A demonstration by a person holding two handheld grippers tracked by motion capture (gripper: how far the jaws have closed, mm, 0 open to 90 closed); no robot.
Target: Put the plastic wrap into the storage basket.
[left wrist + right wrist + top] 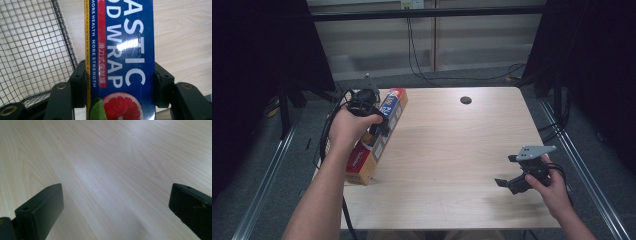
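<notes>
A long blue, red and yellow plastic food wrap box [384, 125] lies lengthwise along the table's left edge. My left gripper [379, 127] comes down on it from above, about halfway along its length. In the left gripper view the two black jaws press both long sides of the box [122, 45], so the left gripper [120, 75] is shut on it. My right gripper [506, 170] hovers low over the table's near right part, its jaws wide apart. In the right gripper view, bare wood lies between the fingers of the right gripper [115, 202].
A black wire mesh basket [30, 50] sits right beside the box on its left in the left gripper view. The light wooden table [452, 150] has a round dark cable hole [466, 100] near its far edge. Cables hang off the table's left side.
</notes>
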